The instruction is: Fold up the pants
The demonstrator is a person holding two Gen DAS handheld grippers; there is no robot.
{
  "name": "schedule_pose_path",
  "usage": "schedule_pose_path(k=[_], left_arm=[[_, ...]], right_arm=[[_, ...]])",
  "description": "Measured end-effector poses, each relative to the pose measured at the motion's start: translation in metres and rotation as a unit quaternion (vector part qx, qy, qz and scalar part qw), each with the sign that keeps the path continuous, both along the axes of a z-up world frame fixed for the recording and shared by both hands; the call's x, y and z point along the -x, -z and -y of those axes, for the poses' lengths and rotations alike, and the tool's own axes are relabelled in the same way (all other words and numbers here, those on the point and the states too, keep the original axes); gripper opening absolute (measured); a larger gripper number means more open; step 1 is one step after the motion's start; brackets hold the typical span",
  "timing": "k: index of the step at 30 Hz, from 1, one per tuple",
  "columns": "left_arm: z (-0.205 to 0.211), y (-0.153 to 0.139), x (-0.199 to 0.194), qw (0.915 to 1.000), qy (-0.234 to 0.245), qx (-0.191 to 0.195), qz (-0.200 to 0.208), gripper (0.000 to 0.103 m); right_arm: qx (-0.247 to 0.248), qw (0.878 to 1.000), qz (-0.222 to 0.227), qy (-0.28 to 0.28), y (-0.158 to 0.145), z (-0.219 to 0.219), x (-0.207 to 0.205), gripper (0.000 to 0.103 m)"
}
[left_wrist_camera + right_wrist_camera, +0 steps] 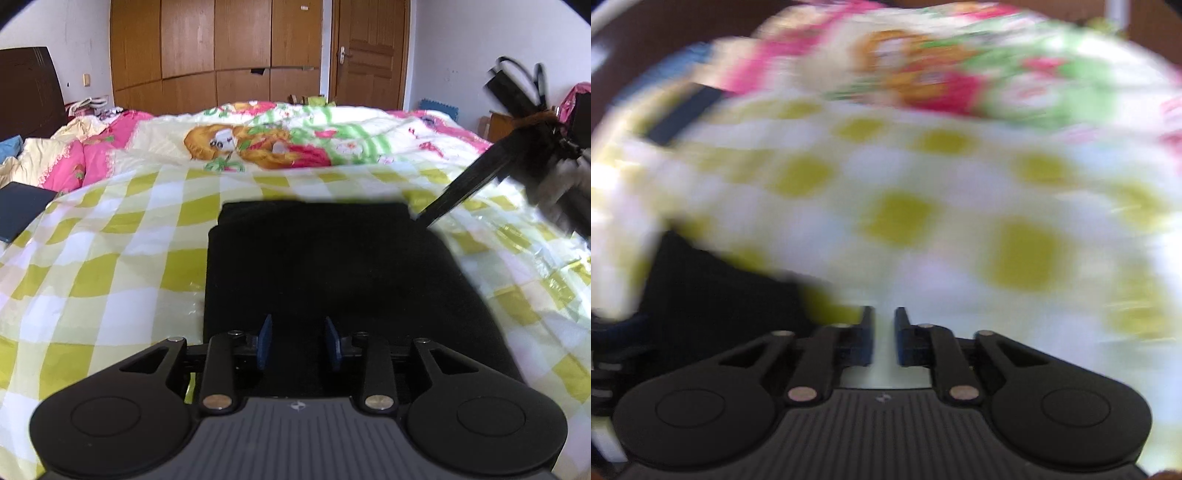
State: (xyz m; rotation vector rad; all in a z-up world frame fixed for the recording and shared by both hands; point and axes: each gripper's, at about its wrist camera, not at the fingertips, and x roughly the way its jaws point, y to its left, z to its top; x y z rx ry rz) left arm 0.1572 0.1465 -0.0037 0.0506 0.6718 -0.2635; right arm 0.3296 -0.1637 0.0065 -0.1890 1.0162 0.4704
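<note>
Black pants [332, 266] lie folded in a rectangle on the yellow-and-white checked sheet [122, 236]. My left gripper [298, 341] is open and empty, low over the pants' near end. My right gripper shows blurred at the right of the left wrist view [554, 177], with a long dark part [465, 192] reaching toward the pants' far right corner. In the right wrist view, which is motion-blurred, my right gripper [884, 332] is open by a narrow gap and empty over the checked sheet [960, 221], with the pants [713, 295] at the lower left.
A cartoon-print quilt [280, 144] covers the bed beyond the sheet. Pink and cream bedding [66, 155] is piled at the left. A dark flat object [22, 210] lies at the left edge. Wooden wardrobes [218, 51] and a door [369, 51] stand behind.
</note>
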Motion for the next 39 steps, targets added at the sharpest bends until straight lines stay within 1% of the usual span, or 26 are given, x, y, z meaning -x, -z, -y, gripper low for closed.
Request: schedule_pose_path(k=[1, 3, 4, 5, 7, 9, 11, 12, 13, 14, 15, 18, 19, 21, 24, 25, 26, 27, 28, 30, 31, 33, 35, 36, 38, 39], left_arm=[[-0.003, 0.001, 0.0, 1.0, 0.002, 0.008, -0.001, 0.046], [-0.007, -0.002, -0.001, 0.9998, 0.01, 0.018, 0.002, 0.046], [-0.009, -0.003, -0.001, 0.9997, 0.008, 0.024, 0.001, 0.046], [-0.013, -0.004, -0.002, 0.9994, 0.004, 0.033, -0.002, 0.046], [-0.017, -0.006, -0.002, 0.9982, 0.001, 0.058, -0.013, 0.047], [-0.015, -0.006, -0.002, 0.9982, 0.002, 0.057, -0.019, 0.048], [-0.01, -0.008, -0.002, 0.9988, 0.003, 0.044, -0.022, 0.049], [-0.009, -0.008, -0.003, 0.9988, 0.002, 0.042, -0.024, 0.049], [-0.009, -0.009, -0.004, 0.9987, -0.001, 0.043, -0.026, 0.049], [-0.01, -0.009, -0.006, 0.9987, -0.003, 0.043, -0.029, 0.049], [-0.009, -0.01, -0.006, 0.9987, -0.001, 0.042, -0.029, 0.05], [-0.007, -0.006, -0.009, 0.9991, 0.006, 0.033, -0.025, 0.054], [-0.006, -0.004, -0.011, 0.999, 0.007, 0.035, -0.026, 0.054], [-0.003, -0.002, -0.015, 0.9992, 0.007, 0.034, -0.021, 0.055], [0.003, -0.011, -0.017, 0.9998, 0.0, 0.018, -0.003, 0.055], [0.004, -0.012, -0.017, 0.9999, -0.001, 0.014, 0.002, 0.055], [0.005, -0.013, -0.018, 1.0, 0.001, 0.007, 0.001, 0.055], [0.006, -0.013, -0.018, 1.0, 0.004, 0.001, 0.002, 0.055], [0.007, -0.013, -0.016, 1.0, 0.006, -0.002, 0.006, 0.055], [0.006, -0.013, -0.011, 0.9999, 0.004, -0.006, 0.012, 0.055], [0.005, -0.013, -0.008, 0.9999, 0.0, -0.004, 0.015, 0.055], [0.002, -0.015, -0.001, 0.9996, -0.011, 0.003, 0.027, 0.055], [0.001, -0.017, 0.006, 0.9992, -0.011, 0.004, 0.037, 0.057], [0.002, -0.017, 0.01, 0.9989, -0.013, -0.008, 0.043, 0.058], [0.006, -0.014, 0.015, 0.9978, -0.018, -0.037, 0.053, 0.067], [0.006, -0.009, 0.014, 0.9977, -0.023, -0.042, 0.047, 0.068]], right_arm=[[-0.02, 1.0, -0.009, 0.005, -0.007, 0.01, 0.003, 0.014], [-0.096, 0.995, -0.025, -0.011, -0.019, 0.02, 0.016, 0.016], [-0.123, 0.992, -0.028, -0.024, -0.022, 0.021, 0.022, 0.026], [-0.152, 0.988, -0.025, -0.03, -0.024, 0.021, 0.03, 0.044], [-0.211, 0.976, -0.028, -0.054, -0.02, 0.016, 0.04, 0.054], [-0.232, 0.971, -0.015, -0.063, -0.011, 0.005, 0.042, 0.057], [-0.231, 0.97, -0.01, -0.072, 0.004, -0.009, 0.035, 0.059], [-0.227, 0.971, -0.019, -0.07, 0.014, -0.015, 0.028, 0.059], [-0.229, 0.97, -0.054, -0.06, 0.025, -0.016, 0.022, 0.049], [-0.247, 0.963, -0.086, -0.056, 0.031, -0.012, 0.019, 0.02], [-0.263, 0.958, -0.098, -0.049, 0.03, -0.005, 0.023, 0.017], [-0.311, 0.943, -0.108, -0.044, 0.015, 0.028, 0.05, 0.013], [-0.31, 0.944, -0.106, -0.041, 0.012, 0.036, 0.059, 0.01], [-0.283, 0.953, -0.099, -0.032, 0.014, 0.044, 0.066, 0.007], [-0.26, 0.958, -0.119, 0.011, 0.025, 0.056, 0.06, 0.005], [-0.228, 0.967, -0.109, 0.027, 0.025, 0.058, 0.06, 0.007], [-0.19, 0.978, -0.084, 0.033, 0.021, 0.057, 0.063, 0.011], [-0.173, 0.983, -0.058, 0.023, 0.014, 0.054, 0.066, 0.011], [-0.179, 0.983, -0.036, 0.006, 0.003, 0.049, 0.07, 0.011], [-0.225, 0.974, -0.009, -0.033, -0.02, 0.032, 0.073, 0.011], [-0.237, 0.97, 0.001, -0.06, -0.031, 0.016, 0.07, 0.013], [-0.24, 0.963, 0.015, -0.119, -0.044, -0.027, 0.06, 0.018], [-0.231, 0.957, 0.001, -0.175, -0.044, -0.077, 0.045, 0.028], [-0.222, 0.955, -0.014, -0.196, -0.04, -0.1, 0.038, 0.031], [-0.195, 0.953, -0.018, -0.233, -0.03, -0.141, 0.037, 0.03], [-0.156, 0.956, 0.001, -0.249, -0.021, -0.158, 0.039, 0.023]])
